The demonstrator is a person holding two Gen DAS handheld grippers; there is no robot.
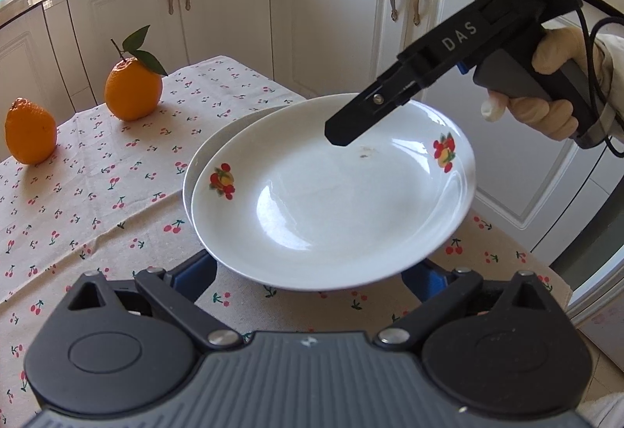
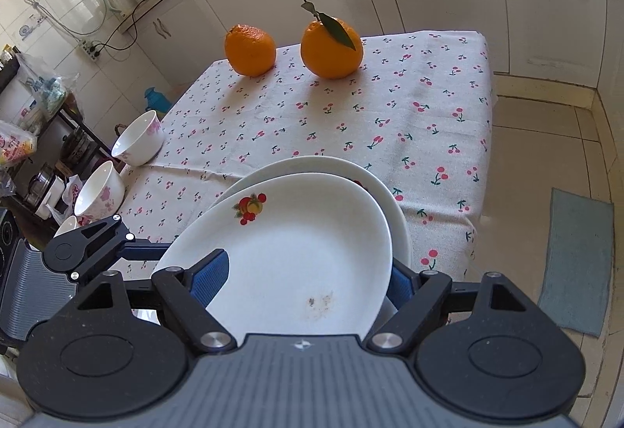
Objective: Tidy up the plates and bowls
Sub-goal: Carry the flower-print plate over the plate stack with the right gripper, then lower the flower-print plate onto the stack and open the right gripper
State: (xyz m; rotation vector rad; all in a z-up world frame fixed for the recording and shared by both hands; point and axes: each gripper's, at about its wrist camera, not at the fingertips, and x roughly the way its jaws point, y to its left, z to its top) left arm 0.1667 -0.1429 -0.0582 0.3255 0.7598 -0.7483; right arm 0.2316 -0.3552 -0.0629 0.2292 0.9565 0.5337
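A white plate with fruit decals (image 1: pixel 331 202) (image 2: pixel 296 252) hangs tilted just above a second white plate (image 1: pixel 195 163) (image 2: pixel 316 163) on the cherry-print tablecloth. My right gripper (image 2: pixel 306 268) (image 1: pixel 343 133) comes in from the far right in the left wrist view and is shut on the upper plate's rim: one blue pad (image 2: pixel 210 280) lies over the plate's inside, the other sits under the rim. My left gripper (image 1: pixel 308 268) (image 2: pixel 117 244) is open wide, both fingers reaching beneath the plate's near edge. A small brown stain marks the plate near the right gripper.
Two oranges (image 1: pixel 132 91) (image 1: pixel 29 131) stand at the far side of the table. Two pink-flowered white bowls (image 2: pixel 140 139) (image 2: pixel 99 194) sit at the table's left edge in the right wrist view. White cabinets surround the table; a grey-green mat (image 2: pixel 577 260) lies on the floor.
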